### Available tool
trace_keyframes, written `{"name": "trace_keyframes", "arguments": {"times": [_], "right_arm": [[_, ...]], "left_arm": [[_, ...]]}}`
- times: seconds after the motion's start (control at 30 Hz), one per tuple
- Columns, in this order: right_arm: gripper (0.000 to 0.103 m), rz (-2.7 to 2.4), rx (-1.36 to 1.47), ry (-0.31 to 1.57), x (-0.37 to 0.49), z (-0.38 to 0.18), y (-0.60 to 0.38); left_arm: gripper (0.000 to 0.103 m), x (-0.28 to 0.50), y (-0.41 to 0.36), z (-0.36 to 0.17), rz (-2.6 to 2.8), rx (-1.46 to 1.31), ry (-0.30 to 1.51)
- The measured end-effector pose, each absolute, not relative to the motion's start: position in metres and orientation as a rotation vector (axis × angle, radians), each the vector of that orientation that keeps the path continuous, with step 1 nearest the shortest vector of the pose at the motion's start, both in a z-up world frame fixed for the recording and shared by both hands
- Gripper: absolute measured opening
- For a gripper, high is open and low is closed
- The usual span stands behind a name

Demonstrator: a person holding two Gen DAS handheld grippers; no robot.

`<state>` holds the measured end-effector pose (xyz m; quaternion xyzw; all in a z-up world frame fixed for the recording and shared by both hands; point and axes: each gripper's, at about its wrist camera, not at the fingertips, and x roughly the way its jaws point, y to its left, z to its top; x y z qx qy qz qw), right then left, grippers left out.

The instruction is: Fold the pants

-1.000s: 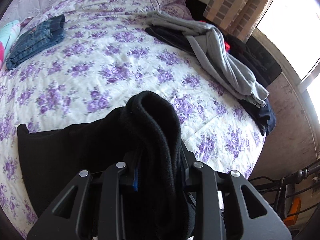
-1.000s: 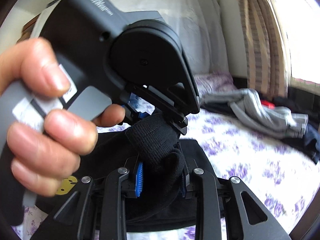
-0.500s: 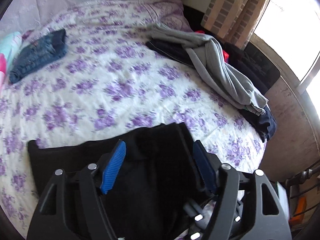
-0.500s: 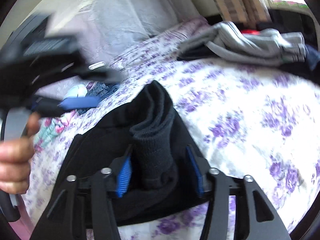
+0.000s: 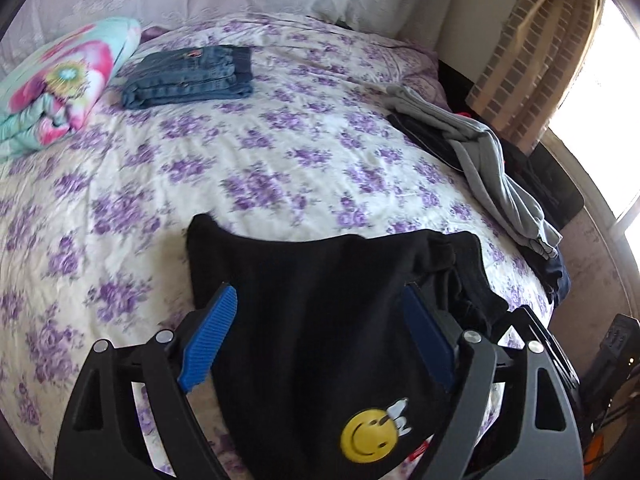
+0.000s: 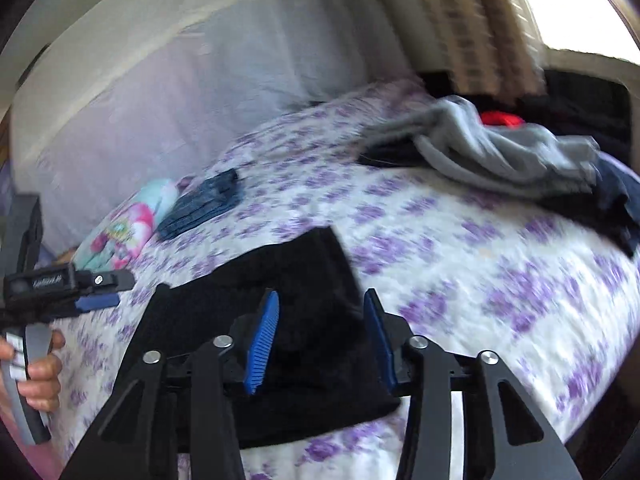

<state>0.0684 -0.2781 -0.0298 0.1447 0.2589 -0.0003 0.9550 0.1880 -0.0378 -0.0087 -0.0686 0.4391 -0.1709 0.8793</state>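
**me:** Black knit pants with a yellow smiley patch (image 5: pixel 340 320) are lying folded flat on the purple-flowered white bedspread (image 5: pixel 260 168), filling the lower middle of the left wrist view. Long axis looks like it runs left to right across that frame. I've got the left gripper (image 5: pixel 316 344) directly over them, jaws opening wide, blue pads apart with nothing pinched, just cloth lying below the gap.

**reply:** And the other claw?

**me:** Right gripper (image 6: pixel 320 344) sits low in the centre of its view, at what looks like the bundle's right end. Its jaws are closing, but I can't see the pads pressing on the fabric, so I'd call it not gripping. For the next fold I reckon the left is better placed, sitting square over the middle.

**reply:** Anything in the way?

**me:** Nope. Folded blue jeans (image 5: pixel 192 76) upper left, heap of grey clothes (image 5: pixel 492 164) at right, both well clear.
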Motion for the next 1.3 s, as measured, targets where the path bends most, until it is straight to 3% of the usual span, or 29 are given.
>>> {"name": "trace_keyframes", "arguments": {"times": [0.17, 0.37, 0.5, 0.7, 0.83, 1.1, 1.17, 1.23, 1.3], "right_arm": [[0.037, -0.099, 0.315, 0.714, 0.092, -0.066, -0.296], [0.047, -0.034, 0.090, 0.528, 0.048, -0.025, -0.246], [0.048, 0.189, 0.016, 0.467, 0.020, -0.012, -0.196], [0.048, 0.447, -0.023, 0.540, 0.002, -0.033, -0.134], [0.041, 0.507, -0.083, 0.630, -0.003, -0.055, -0.098], [0.041, 0.451, -0.123, 0.639, 0.009, -0.066, -0.061], [0.041, 0.406, -0.147, 0.642, 0.013, -0.071, -0.055], [0.037, 0.379, -0.157, 0.639, 0.016, -0.073, -0.051], [0.025, 0.346, -0.187, 0.628, 0.016, -0.075, -0.047]], "left_arm": [[0.082, 0.181, -0.006, -0.004, -0.315, -0.143, 0.885], [0.089, 0.198, 0.030, 0.007, -0.287, -0.021, 0.832], [0.089, 0.208, 0.040, 0.012, -0.320, 0.034, 0.784], [0.088, 0.203, 0.025, 0.006, -0.482, 0.132, 0.758], [0.085, 0.198, 0.018, 0.002, -0.546, 0.165, 0.736], [0.085, 0.207, 0.033, -0.002, -0.600, 0.113, 0.756], [0.076, 0.214, 0.038, -0.002, -0.621, 0.080, 0.782], [0.062, 0.221, 0.038, -0.001, -0.639, 0.068, 0.802], [0.051, 0.228, 0.032, -0.002, -0.687, 0.076, 0.824]]}}
